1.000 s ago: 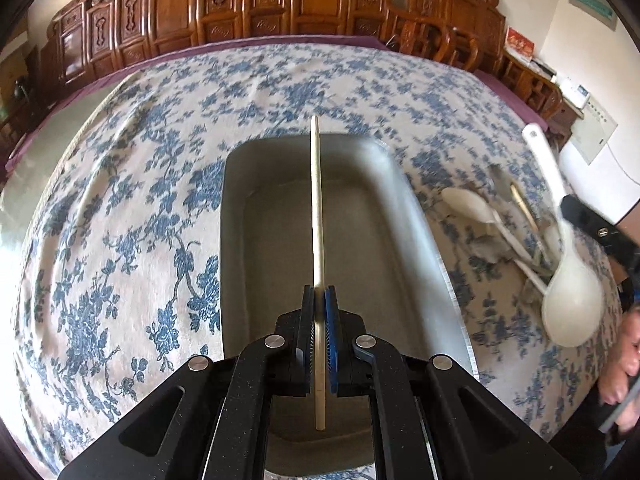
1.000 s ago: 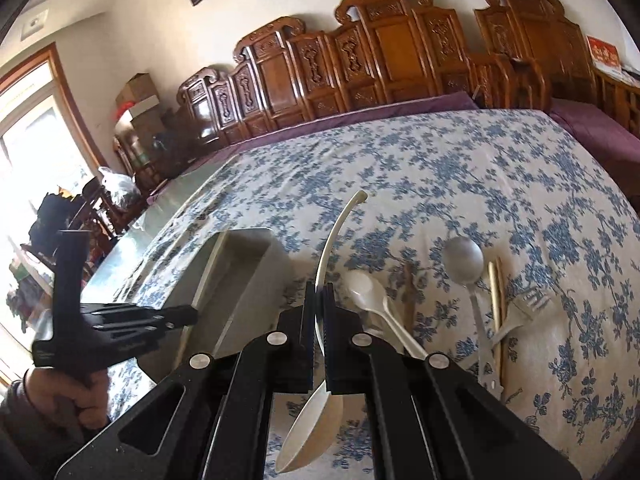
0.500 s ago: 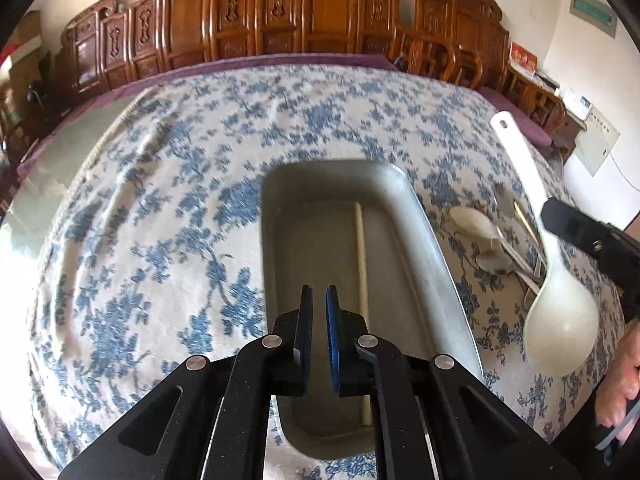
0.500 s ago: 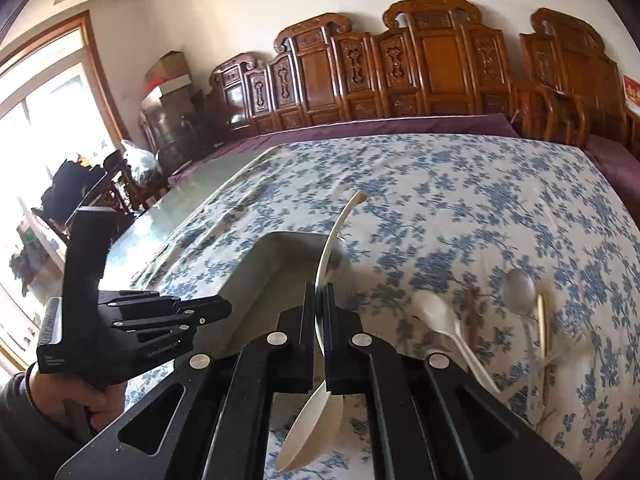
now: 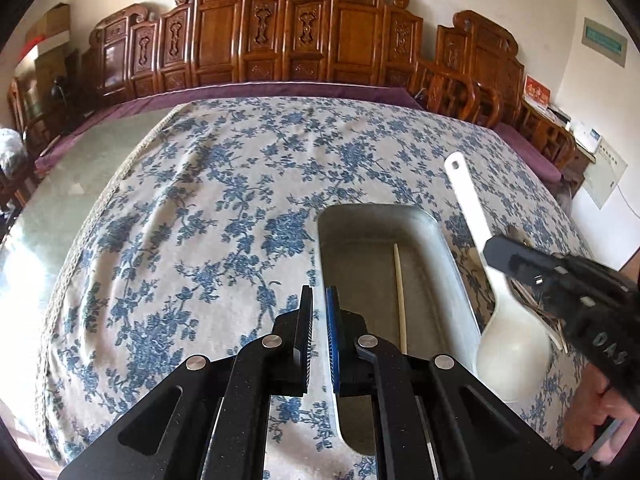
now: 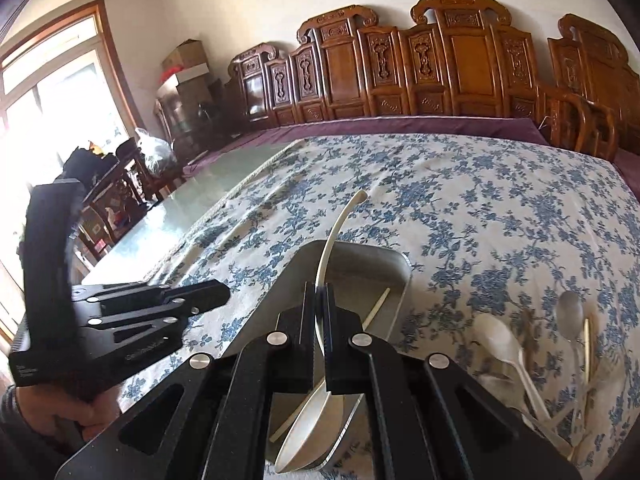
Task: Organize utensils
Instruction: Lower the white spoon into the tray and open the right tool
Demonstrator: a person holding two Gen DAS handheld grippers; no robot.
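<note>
One floral tablecloth (image 5: pixel 224 208), grey tray (image 5: pixel 452 280) on it with a chopstick (image 5: pixel 400 300) inside, right gripper (image 6: pixel 319 300) pinching a white ladle (image 6: pixel 312 428) above the tray, left gripper (image 5: pixel 318 332) pressed together and empty beside the tray, loose spoons (image 6: pixel 504 344) on the cloth near the tray

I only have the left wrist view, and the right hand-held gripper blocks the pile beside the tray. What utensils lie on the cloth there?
Observer: A white plastic spoon, a metal spoon and a pale chopstick lie together on the cloth, to the right of the tray.
Operator: And where exactly is the ladle gripped?
Observer: The right hand-held gripper is shut on the white ladle low on its handle, just above the bowl, with the handle pointing out over the tray.
</note>
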